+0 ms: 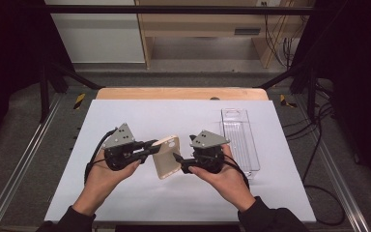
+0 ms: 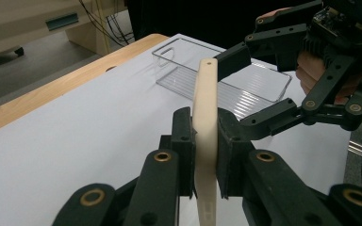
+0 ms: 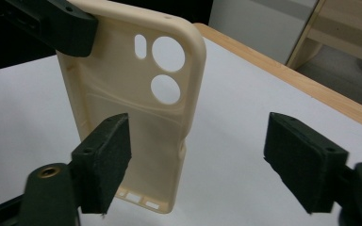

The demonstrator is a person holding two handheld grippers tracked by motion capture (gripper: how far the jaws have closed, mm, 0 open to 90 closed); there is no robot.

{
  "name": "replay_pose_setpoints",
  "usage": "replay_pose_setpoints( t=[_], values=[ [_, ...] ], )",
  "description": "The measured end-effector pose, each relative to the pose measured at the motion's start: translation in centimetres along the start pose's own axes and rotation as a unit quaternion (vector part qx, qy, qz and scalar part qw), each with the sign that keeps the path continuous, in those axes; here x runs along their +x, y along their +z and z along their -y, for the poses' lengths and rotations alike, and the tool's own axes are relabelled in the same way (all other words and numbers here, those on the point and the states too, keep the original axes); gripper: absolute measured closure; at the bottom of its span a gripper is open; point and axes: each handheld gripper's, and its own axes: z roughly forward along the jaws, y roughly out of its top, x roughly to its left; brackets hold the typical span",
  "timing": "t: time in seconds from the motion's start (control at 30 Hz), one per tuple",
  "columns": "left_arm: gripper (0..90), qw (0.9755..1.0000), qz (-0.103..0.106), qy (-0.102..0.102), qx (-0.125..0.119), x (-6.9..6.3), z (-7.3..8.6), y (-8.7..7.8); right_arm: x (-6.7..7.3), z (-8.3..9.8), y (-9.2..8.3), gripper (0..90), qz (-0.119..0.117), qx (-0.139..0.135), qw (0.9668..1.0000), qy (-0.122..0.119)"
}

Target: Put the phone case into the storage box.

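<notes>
You have the cream phone case (image 1: pixel 165 156) off the table, left of the clear tray (image 1: pixel 240 138), with your left gripper (image 2: pixel 203 141) clenched on its edge. Your right gripper (image 3: pixel 195 162) stands released, jaws either side of the case's other edge without pressing. The pickup looks done; the second grip and any placing in the tray remain.

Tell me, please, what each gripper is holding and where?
The left gripper clamps the cream phone case by one long edge; the right gripper is open, holding nothing.
</notes>
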Motion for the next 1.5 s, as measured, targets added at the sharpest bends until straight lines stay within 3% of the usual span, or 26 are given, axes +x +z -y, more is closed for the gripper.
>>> replay_pose_setpoints(
  t=[0.2,0.7,1.5],
  values=[
    [79.4,1.0,0.0,0.001,0.0,-0.13,-0.17,0.04,0.1,-0.07,0.02,37.3,0.004,-0.009,0.9999,-0.003],
    [79.4,1.0,-0.001,-0.005,-0.004,-0.21,-0.35,0.09,0.28,0.15,0.26,62.7,0.008,-0.038,0.9992,0.014],
    [79.4,0.9998,0.002,-0.017,-0.008,-0.12,-0.4,0.16,-0.04,0.67,0.64,78.5,-0.007,-0.057,0.9978,0.034]
  ],
)
